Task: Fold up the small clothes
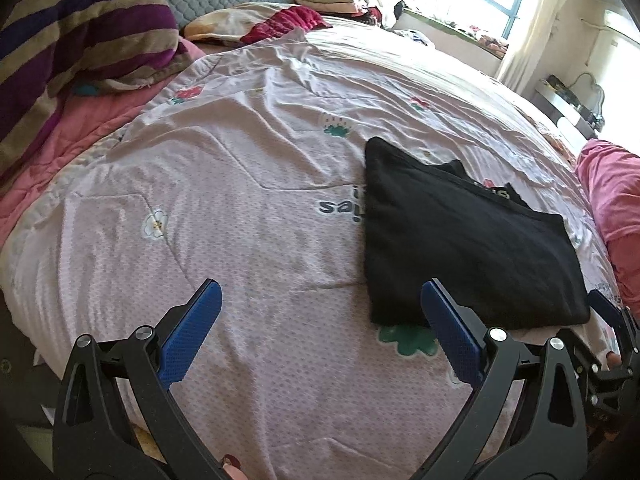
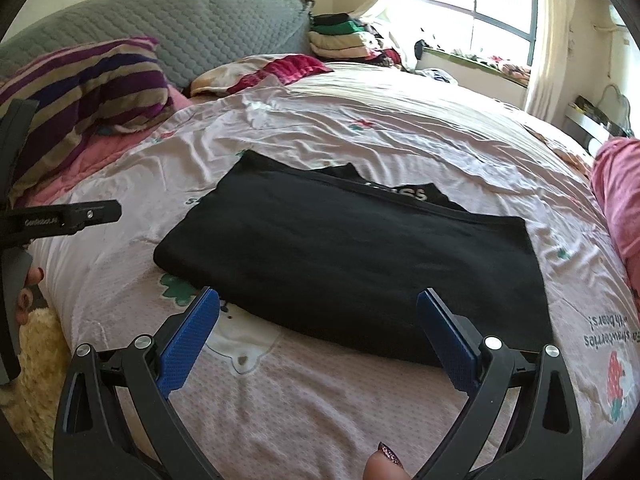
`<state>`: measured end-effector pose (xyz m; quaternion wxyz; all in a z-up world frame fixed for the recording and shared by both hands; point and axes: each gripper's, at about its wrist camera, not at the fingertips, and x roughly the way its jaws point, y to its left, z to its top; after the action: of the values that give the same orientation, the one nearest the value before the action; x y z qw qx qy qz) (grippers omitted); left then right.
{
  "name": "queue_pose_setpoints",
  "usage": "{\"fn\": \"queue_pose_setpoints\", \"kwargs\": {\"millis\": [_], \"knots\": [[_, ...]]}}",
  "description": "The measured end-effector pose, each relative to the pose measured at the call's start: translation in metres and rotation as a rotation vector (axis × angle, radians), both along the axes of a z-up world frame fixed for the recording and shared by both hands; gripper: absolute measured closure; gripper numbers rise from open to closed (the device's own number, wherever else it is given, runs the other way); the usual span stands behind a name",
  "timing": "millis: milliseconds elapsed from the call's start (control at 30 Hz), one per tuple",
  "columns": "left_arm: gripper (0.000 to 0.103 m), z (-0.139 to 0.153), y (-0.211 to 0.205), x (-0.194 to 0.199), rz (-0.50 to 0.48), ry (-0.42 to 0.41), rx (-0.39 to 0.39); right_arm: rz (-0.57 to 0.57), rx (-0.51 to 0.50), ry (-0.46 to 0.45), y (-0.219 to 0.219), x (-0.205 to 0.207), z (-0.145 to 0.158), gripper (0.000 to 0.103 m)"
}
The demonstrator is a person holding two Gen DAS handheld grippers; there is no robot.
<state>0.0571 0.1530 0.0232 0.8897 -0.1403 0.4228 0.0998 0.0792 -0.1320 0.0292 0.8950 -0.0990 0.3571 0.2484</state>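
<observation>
Left wrist view: left gripper (image 1: 320, 304) hovers w/ jaws wide apart over a pink printed bedsheet (image 1: 240, 200), holding nothing; a folded black garment (image 1: 460, 240) lies flat at right, its near edge just beyond the right finger. Right wrist view: right gripper (image 2: 318, 312) also has jaws apart & empty, garment (image 2: 352, 256) centred just beyond its fingertips; striped pillow (image 2: 88, 84) far left, stacked clothes (image 2: 340, 38) far back.

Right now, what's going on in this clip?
A person is folding clothes on a bed with a hand-held gripper in each hand. A black garment lies folded flat on the pink printed bedspread. The left hand-held gripper and right hand-held gripper are both open near its front edge, holding nothing.
</observation>
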Motion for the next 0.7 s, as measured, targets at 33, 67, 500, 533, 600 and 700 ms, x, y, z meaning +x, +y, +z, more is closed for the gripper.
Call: {"fn": "queue_pose_setpoints", "kwargs": {"millis": [33, 67, 500, 533, 600, 700], "knots": [[0.01, -0.001, 0.002, 0.001, 0.003, 0.002, -0.002, 0.008, -0.006, -0.001, 0.004, 0.0, -0.001, 0.005], [0.01, -0.001, 0.003, 0.002, 0.007, 0.003, -0.002, 0.016, -0.009, -0.001, 0.007, 0.0, -0.003, 0.005], [0.01, -0.007, 0.019, 0.034, 0.028, 0.007, 0.0, 0.114, -0.097, -0.004, 0.054, -0.001, -0.031, 0.005], [0.01, -0.008, 0.019, 0.038, 0.027, 0.009, 0.002, 0.121, -0.104, -0.003, 0.059, -0.001, -0.034, 0.005], [0.01, -0.009, 0.019, 0.043, 0.027, 0.011, 0.004, 0.134, -0.114, -0.005, 0.066, -0.001, -0.038, 0.005], [0.01, -0.011, 0.02, 0.052, 0.024, 0.019, 0.003, 0.152, -0.15, -0.019, 0.077, -0.001, -0.046, 0.005]]}}
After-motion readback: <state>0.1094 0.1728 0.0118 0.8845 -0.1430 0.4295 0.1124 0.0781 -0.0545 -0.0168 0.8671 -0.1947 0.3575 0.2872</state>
